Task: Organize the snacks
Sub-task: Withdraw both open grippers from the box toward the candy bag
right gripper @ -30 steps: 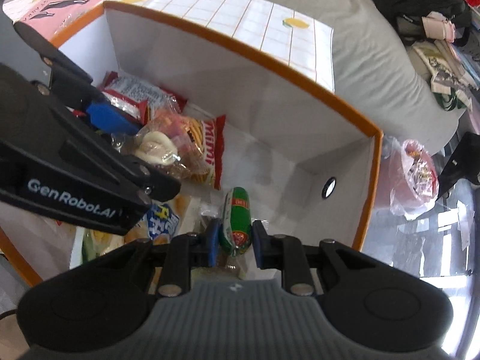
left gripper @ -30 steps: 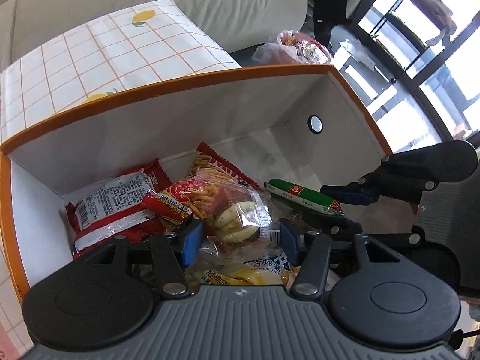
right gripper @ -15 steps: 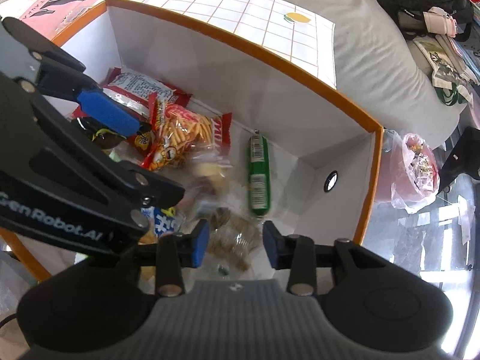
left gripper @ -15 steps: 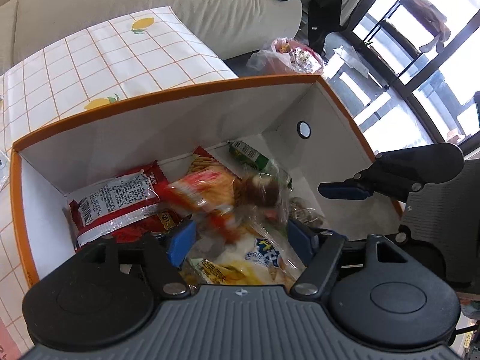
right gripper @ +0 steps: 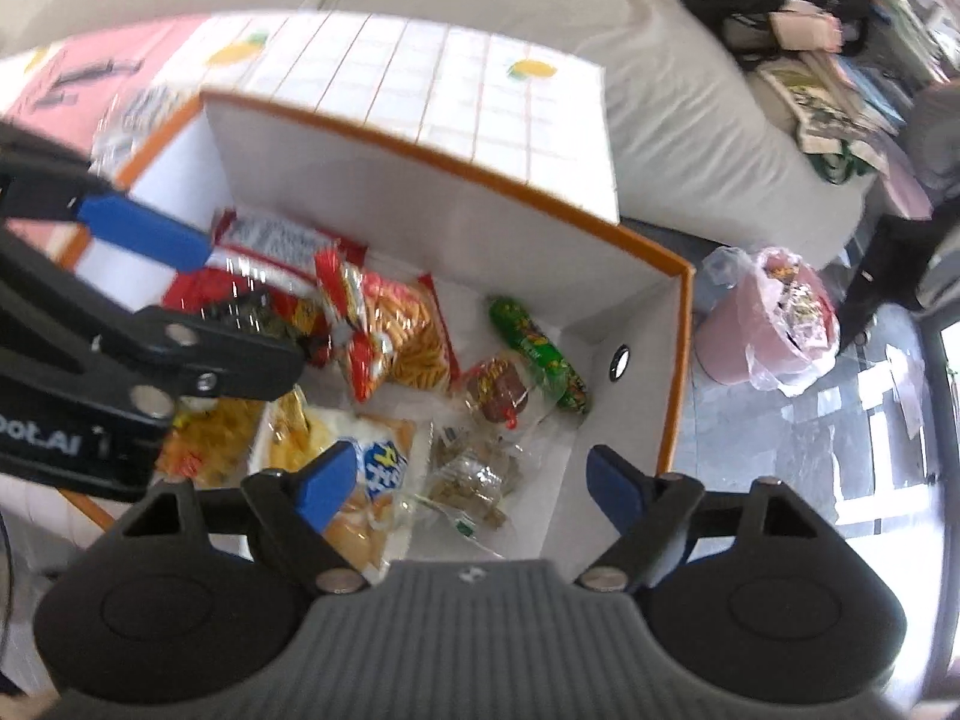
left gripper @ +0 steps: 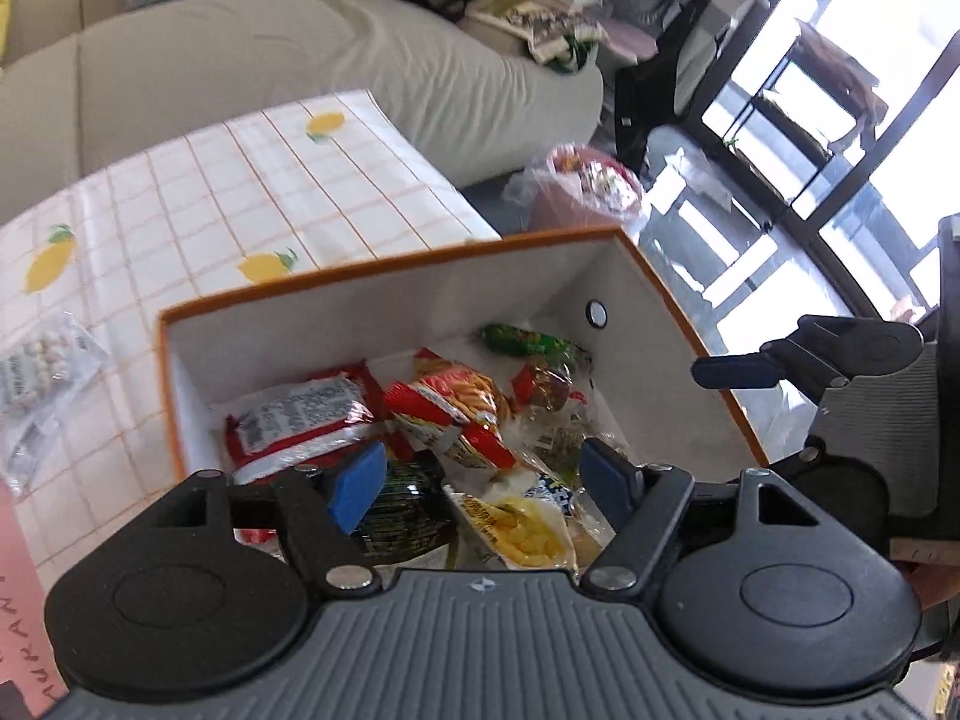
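Observation:
An orange-rimmed white box (left gripper: 384, 267) (right gripper: 675, 372) holds several snack packs. A green sausage stick (left gripper: 528, 341) (right gripper: 537, 354) lies near its far right wall. A red pack of orange sticks (left gripper: 456, 402) (right gripper: 396, 330) and a red pack with a white label (left gripper: 300, 414) (right gripper: 270, 240) lie in the middle and left. A clear bag with a brown snack (right gripper: 498, 390) lies by the sausage. My left gripper (left gripper: 483, 483) is open and empty above the box. My right gripper (right gripper: 468, 480) is open and empty above the box's right side.
A clear bag of small white snacks (left gripper: 36, 372) lies on the lemon-print tablecloth (left gripper: 240, 198) left of the box. A beige sofa (left gripper: 300, 60) stands behind. A pink bin with a plastic bag (left gripper: 576, 192) (right gripper: 774, 312) stands on the floor.
Both grippers opened and let go: the left dropped its clear snack bag, the right dropped the green sausage into the box. Both have lifted up and back from the box.

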